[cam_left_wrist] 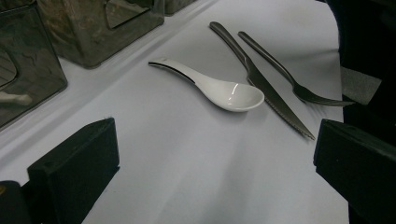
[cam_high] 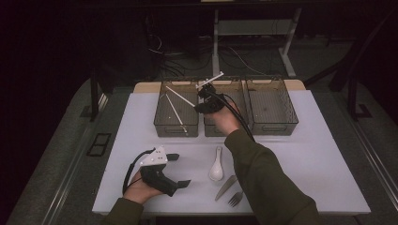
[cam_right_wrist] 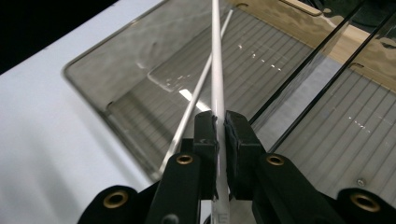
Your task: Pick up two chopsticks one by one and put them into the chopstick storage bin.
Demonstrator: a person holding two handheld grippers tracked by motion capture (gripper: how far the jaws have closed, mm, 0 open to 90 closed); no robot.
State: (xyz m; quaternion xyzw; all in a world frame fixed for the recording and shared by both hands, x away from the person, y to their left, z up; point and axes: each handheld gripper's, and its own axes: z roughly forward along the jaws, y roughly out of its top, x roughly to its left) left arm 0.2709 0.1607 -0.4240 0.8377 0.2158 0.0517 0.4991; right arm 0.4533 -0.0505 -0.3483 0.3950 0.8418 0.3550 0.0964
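My right gripper (cam_high: pixel 199 104) (cam_right_wrist: pixel 220 126) hangs over the bins at the back, shut on a white chopstick (cam_high: pixel 180 96) (cam_right_wrist: pixel 216 56). That chopstick slants out over the left bin (cam_high: pixel 162 123) (cam_right_wrist: pixel 93 65). A second white chopstick (cam_high: pixel 176 112) (cam_right_wrist: pixel 194 102) lies inside the same bin. My left gripper (cam_high: pixel 178 170) (cam_left_wrist: pixel 215 177) rests near the table's front left with its jaws wide open and nothing between them. Ahead of it lie a white soup spoon (cam_high: pixel 216 165) (cam_left_wrist: pixel 219 88), a knife (cam_high: pixel 226 186) (cam_left_wrist: pixel 261 79) and a fork (cam_high: pixel 236 198) (cam_left_wrist: pixel 289 74).
Three smoky see-through bins stand side by side at the back: the left one, a middle bin (cam_high: pixel 220 129) and a right bin (cam_high: pixel 272 126). The white table top (cam_high: pixel 319 159) lies bare at the right. Table legs and cables stand beyond the far edge.
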